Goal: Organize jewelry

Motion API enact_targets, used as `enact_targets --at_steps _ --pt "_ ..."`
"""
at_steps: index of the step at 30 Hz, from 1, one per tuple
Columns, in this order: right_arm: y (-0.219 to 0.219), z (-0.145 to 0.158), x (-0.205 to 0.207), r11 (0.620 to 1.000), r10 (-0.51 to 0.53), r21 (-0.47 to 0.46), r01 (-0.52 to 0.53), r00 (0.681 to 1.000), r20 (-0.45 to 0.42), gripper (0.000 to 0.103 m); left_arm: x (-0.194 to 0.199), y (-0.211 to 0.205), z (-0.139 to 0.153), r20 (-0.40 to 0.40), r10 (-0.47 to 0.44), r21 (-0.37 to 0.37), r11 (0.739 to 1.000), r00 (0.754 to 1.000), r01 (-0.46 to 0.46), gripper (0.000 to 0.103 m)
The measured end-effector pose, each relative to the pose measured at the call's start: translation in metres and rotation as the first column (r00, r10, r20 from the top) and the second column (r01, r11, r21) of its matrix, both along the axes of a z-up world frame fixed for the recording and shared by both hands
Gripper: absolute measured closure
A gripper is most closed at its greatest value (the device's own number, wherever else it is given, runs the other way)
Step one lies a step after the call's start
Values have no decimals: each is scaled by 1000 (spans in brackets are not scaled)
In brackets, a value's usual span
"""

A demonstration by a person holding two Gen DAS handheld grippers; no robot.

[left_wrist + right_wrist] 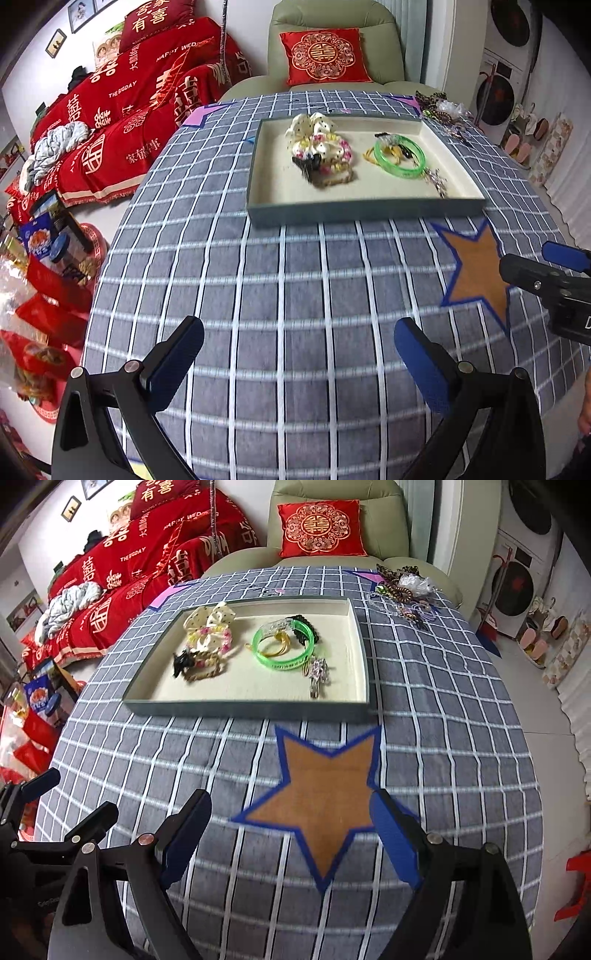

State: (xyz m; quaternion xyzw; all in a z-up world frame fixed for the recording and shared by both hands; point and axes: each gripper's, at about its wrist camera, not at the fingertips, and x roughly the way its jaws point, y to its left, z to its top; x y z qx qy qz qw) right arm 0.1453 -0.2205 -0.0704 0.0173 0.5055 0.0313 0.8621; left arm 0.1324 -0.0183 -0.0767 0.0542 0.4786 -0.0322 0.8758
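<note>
Both your tongs, left gripper [299, 354] and right gripper [291, 830], gape empty; the far pile [404, 590] is tangled, so you risk dragging several pieces toward the tray [251, 709].

Your left gripper [297, 360] hangs with its fingers spread wide and nothing between them, over the checked tablecloth [295, 280] on the near side of the tray [365, 210]. Inside the tray, a cream polka-dot bow [314, 127] lies left of a green bangle [399, 157]. Near the tray's front right corner sits an orange star patch [478, 269], with your right gripper [543, 267] just beside it.
</note>
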Motion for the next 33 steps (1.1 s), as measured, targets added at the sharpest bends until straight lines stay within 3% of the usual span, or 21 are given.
enact_targets --at_steps 15,22,33 --pt "12 15 -82 999 -27 -25 29 996 82 14 -68 12 17 64 30 -13 999 997 -30 0" --pt "11 41 -111 996 -73 -41 83 978 197 14 -88 15 42 159 34 -19 999 987 -31 0" --pt "20 73 -125 993 -78 -63 103 946 316 14 -98 18 71 243 51 -40 998 969 -42 0"
